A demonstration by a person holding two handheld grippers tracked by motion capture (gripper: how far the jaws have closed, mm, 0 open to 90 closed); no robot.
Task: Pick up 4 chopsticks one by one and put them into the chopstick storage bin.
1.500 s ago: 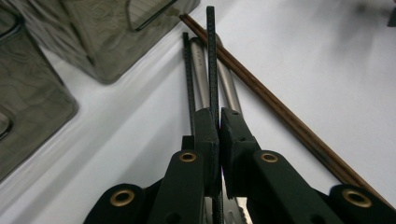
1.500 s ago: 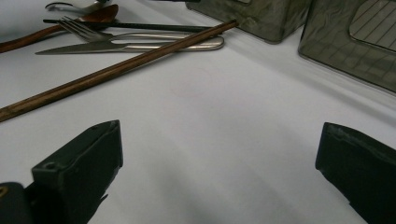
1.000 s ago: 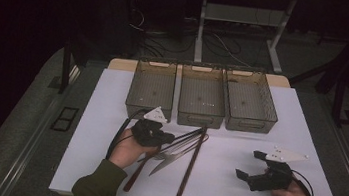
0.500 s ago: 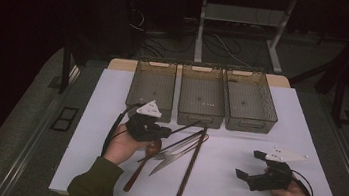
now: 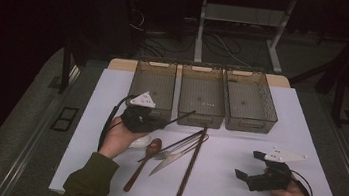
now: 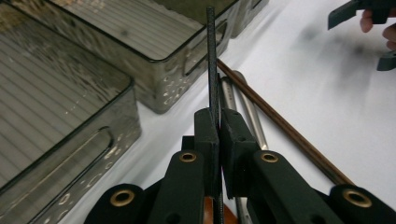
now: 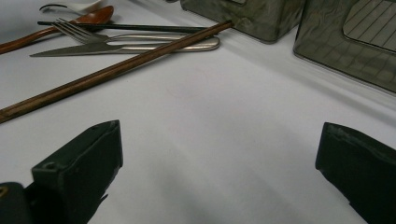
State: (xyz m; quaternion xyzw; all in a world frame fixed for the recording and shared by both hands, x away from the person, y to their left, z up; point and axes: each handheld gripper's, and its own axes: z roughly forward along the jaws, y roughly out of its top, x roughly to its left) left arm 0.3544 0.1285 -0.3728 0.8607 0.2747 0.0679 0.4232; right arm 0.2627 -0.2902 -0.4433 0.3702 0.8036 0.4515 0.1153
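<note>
Left claw [image 6: 218, 122] is clamped on a thin black chopstick [image 6: 211, 56], pinched near one end, so most of the stick runs out ahead of the jaws. In the high view the chopstick [image 5: 180, 117] is off the desk [image 5: 308, 139] and angles toward the front wall of the middle bin [image 5: 202, 97], with the left bin [image 5: 156, 83] just beside the left claw [image 5: 155, 121].

Right claw [image 5: 249, 168] is wide open, holding nothing, low over bare desk on my right.

Other cutlery lies on the desk between the claws: wooden spoon [image 5: 143, 160], fork [image 5: 175, 146], knife [image 5: 175, 156], brown chopstick [image 5: 192, 161], and a white spoon [image 5: 141, 142] half under my left hand [image 5: 116, 138].

My read of the step: carry the stick into a bin.

- Lift until the far tip clears the bin rim before moving forward; the long overhang will catch first.
- Keep the wrist level. An end grip lets the stick pivot.
- Line the stick up with the bin's long side, lower it in, then open.
- Keep the right claw parked, clear of the cutlery.
</note>
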